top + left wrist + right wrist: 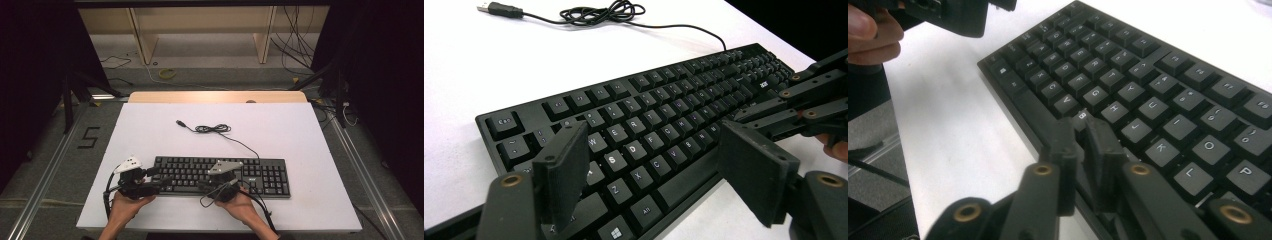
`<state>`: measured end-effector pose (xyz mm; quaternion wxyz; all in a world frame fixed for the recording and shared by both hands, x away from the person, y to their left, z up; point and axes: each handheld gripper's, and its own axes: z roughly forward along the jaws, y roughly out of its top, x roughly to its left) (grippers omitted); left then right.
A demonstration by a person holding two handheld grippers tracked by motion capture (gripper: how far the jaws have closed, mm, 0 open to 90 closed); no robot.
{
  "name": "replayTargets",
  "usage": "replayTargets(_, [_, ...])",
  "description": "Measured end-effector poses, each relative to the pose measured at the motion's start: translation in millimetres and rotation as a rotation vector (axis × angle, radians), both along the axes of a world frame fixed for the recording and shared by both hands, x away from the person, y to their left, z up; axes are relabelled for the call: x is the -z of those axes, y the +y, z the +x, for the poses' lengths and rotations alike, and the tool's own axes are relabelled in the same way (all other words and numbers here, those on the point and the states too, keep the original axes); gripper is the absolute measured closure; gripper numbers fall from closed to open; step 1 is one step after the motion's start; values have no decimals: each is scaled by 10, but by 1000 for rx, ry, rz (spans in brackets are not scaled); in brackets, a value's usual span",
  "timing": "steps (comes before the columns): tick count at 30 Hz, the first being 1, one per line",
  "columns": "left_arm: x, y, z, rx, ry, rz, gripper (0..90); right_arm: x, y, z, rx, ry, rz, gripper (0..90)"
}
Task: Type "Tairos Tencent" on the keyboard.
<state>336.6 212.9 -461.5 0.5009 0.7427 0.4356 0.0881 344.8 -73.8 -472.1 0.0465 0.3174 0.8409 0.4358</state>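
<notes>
The left gripper (159, 181) is seen at about 7 o'clock on the white table (300, 135), held in the person's left hand (125, 206) at the keyboard's left end. Its jaws are spread wide; nothing is gripped. In the left gripper view the left gripper (664, 172) is held with the letter keys between its two pads, which hang over the left part of the black keyboard (649, 130); whether a pad touches a key cannot be told.

The keyboard (225, 175) is laid flat at the table's near middle, about 6 o'clock, long side across. Its cable (215, 129) is run off toward 12 o'clock, loosely coiled, ending in a USB plug (179, 122).

The right gripper (206, 187) is held in the right hand (242, 206) at the keyboard's front edge, just right of the left gripper. In the right gripper view the right gripper (1082, 131) is seen with jaws nearly together, a narrow gap left, nothing clamped. Tips are placed at the front edge near the B key; contact cannot be told.
</notes>
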Motion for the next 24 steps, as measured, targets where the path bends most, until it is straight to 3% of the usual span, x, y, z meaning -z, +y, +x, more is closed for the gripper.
replayTargets(18, [5,-4,-19,7,8,8,287,94,84,27,-5,5,-49,900])
replayTargets(24, [6,-2,-17,7,8,10,287,139,103,22,-9,-15,-77,900])
